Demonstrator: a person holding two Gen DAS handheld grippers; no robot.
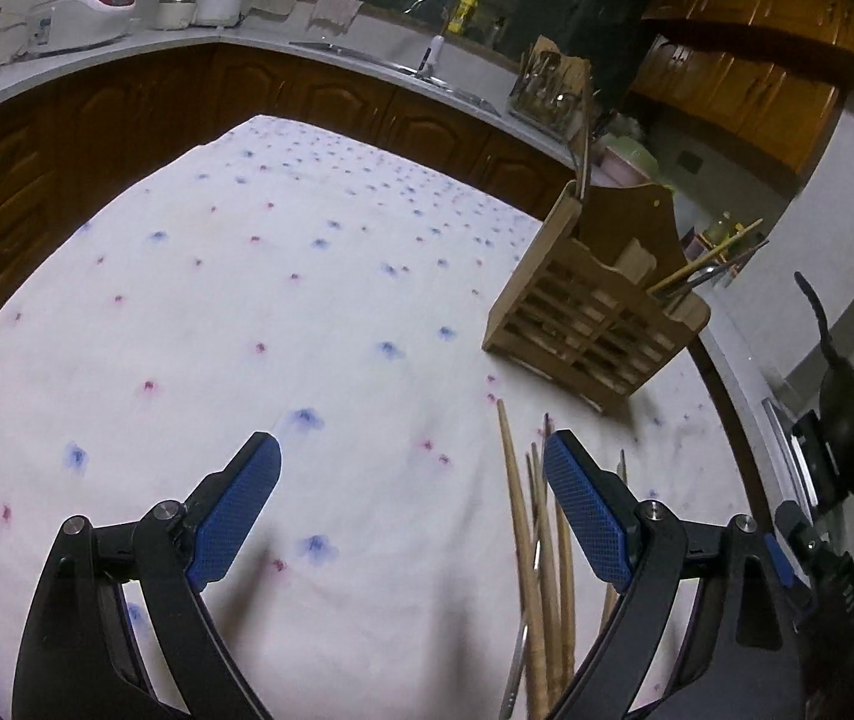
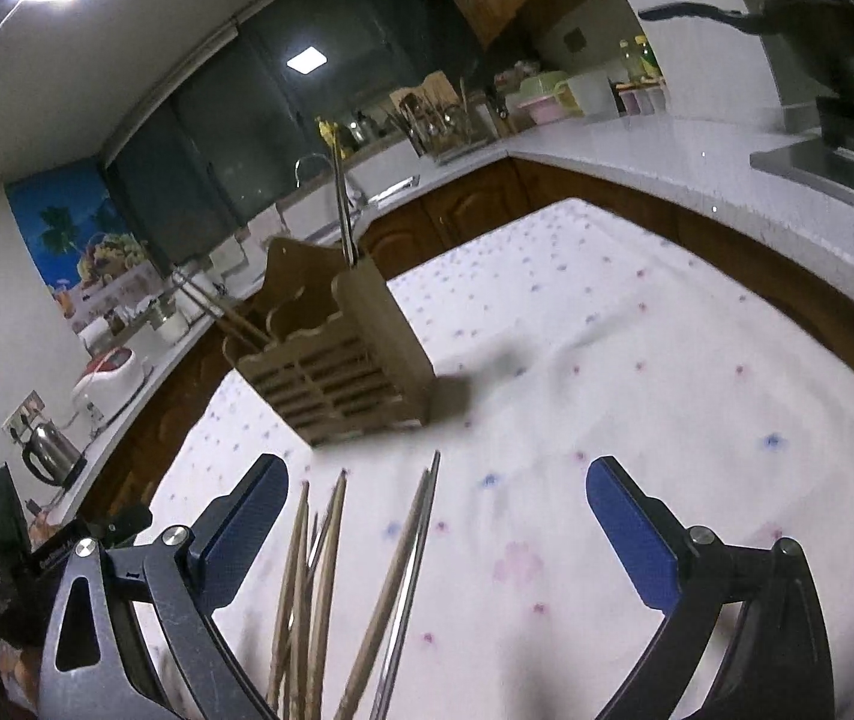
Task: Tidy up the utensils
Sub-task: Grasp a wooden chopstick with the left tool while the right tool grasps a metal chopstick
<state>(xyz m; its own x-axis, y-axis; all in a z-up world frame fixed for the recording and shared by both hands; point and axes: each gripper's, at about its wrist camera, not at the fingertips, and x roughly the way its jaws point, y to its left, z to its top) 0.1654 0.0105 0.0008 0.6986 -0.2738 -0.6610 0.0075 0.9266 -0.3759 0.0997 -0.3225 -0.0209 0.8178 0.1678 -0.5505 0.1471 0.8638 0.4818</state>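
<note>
**Over the flowered cloth, both jaws spread**

On the bench's white cloth (image 1: 246, 312) lies a loose bundle of chopsticks (image 2: 318, 588) — wooden, with a metal one among them — near the cameras. Farther off stands the wooden holder (image 2: 336, 354), a few utensils already upright in it. Left gripper (image 1: 411, 504) and right gripper (image 2: 433, 528) both hover with jaws spread — holding nothing.

a flower-print tablecloth (image 1: 282, 312) carries a wooden utensil holder (image 1: 595, 324) and loose chopsticks (image 1: 538, 570).
</note>
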